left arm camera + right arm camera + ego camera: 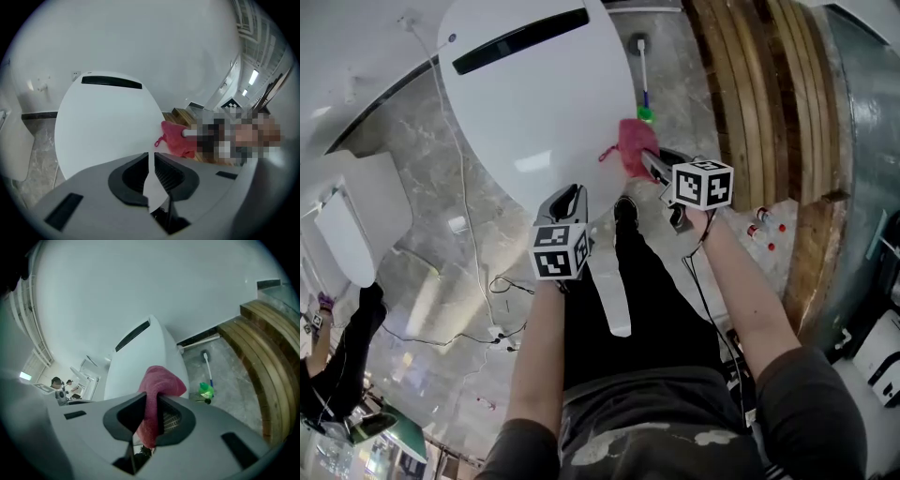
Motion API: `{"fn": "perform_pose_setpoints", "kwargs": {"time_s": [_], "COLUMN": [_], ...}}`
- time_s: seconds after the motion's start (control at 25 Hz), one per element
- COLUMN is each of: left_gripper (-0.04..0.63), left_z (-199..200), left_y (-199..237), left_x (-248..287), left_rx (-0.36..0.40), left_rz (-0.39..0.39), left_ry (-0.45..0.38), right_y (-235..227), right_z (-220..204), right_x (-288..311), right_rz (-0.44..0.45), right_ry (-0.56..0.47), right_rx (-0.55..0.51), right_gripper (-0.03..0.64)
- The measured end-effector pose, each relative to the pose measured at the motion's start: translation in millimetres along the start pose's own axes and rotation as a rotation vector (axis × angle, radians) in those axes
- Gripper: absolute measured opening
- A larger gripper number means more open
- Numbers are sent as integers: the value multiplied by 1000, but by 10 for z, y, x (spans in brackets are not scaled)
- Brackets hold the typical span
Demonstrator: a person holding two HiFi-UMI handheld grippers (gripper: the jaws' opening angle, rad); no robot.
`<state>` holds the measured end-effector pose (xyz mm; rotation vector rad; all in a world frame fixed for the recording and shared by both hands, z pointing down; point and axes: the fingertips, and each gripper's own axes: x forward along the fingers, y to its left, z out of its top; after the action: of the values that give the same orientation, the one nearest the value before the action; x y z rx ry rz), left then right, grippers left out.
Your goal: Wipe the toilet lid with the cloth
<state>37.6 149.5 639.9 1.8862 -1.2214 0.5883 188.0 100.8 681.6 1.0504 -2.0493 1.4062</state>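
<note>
A: What is the right gripper (152,401) doing?

B: Its jaws are clenched on the pink cloth (159,383). The cloth goes down between the two pads, and a bunch of it stands out above the tips.

A: And the left gripper (151,161)?

B: Its jaws are drawn nearly together, with only a thin slit between them. Nothing is in the slit; I see only the white surface through it.

A: Where is the cloth, compared with the toilet lid (525,103)?

B: In the head view it is at the right edge of the lid, towards the near end. Whether it presses on the lid I cannot tell. The left gripper is over the near edge of the lid, beside the right one.

A: What is around the toilet?

B: On the grey marble floor (412,159), just right of the lid, lies a long-handled brush (644,94) with a green part. Further right there are curved wooden steps (759,94). A thin white cable (467,216) runs over the floor on the left.
</note>
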Motion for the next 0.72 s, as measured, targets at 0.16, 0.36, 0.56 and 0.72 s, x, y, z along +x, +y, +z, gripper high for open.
{"fn": "perform_pose_setpoints", "kwargs": {"time_s": [0.16,0.36,0.56,0.72], "left_gripper": [46,46,46,46], "left_z": [-176,-281,-394,-494], "left_y": [183,540,949,1240], "left_x": [-172,-432,-761,-957], "left_rx": [-22,-11,-10,-13], "left_rz": [18,31,28,28], "left_ry": [7,9,10,13], "right_y": [397,1174,1929,2249], "right_z": [-107,-307,-659,-799], "right_x": [97,384,786,1015], "right_rz": [54,145,205,189], "right_ry": [16,41,73,58], "right_rx": [-34,-86,-102,-83], "right_gripper": [49,49,49,49]}}
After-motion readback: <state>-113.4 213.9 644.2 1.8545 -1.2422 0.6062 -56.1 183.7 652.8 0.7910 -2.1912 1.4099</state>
